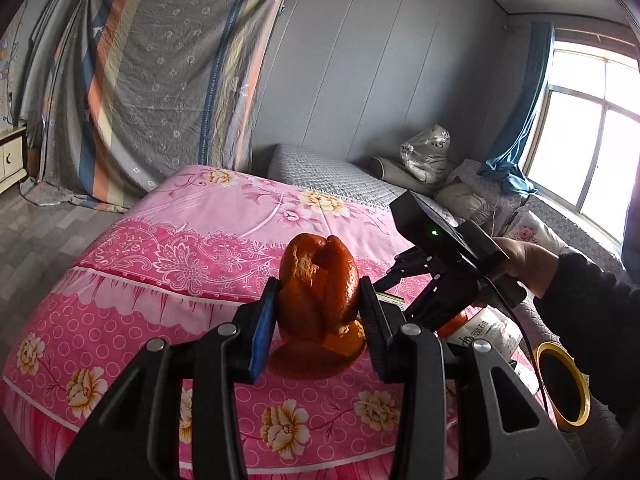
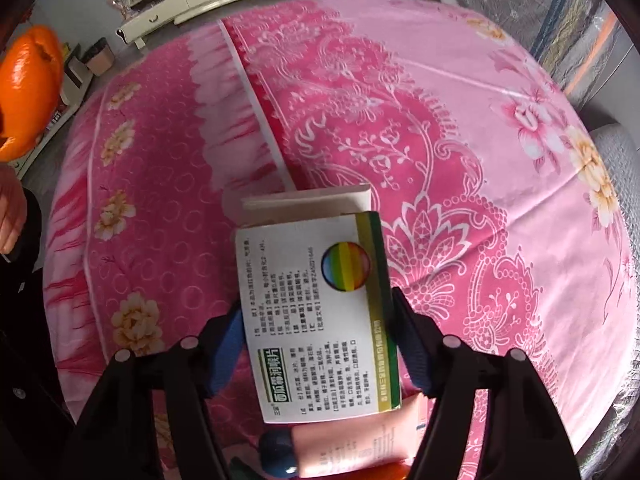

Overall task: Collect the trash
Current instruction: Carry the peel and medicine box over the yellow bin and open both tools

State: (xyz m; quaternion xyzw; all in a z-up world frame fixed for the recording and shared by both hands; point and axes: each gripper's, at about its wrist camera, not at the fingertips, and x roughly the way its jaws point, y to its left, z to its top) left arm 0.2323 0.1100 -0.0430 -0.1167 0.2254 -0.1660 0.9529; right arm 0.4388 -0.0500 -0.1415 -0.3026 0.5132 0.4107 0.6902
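Note:
My left gripper (image 1: 318,304) is shut on an orange peel (image 1: 318,280) and holds it above the pink flowered bedspread (image 1: 180,264). The peel also shows at the far left of the right wrist view (image 2: 30,92). My right gripper (image 2: 320,340) is shut on a white and green medicine box (image 2: 316,312) with a rainbow circle, its flap open, above the bedspread (image 2: 440,140). In the left wrist view the right gripper (image 1: 404,284) sits just right of the peel, held by a hand.
A pink tube with a blue cap (image 2: 340,448) lies under the box. A yellow-rimmed roll (image 1: 562,384) and a white packet (image 1: 488,332) lie at the right. Pillows and a bag (image 1: 428,152) sit by the window. A small bin (image 2: 98,56) stands on the floor.

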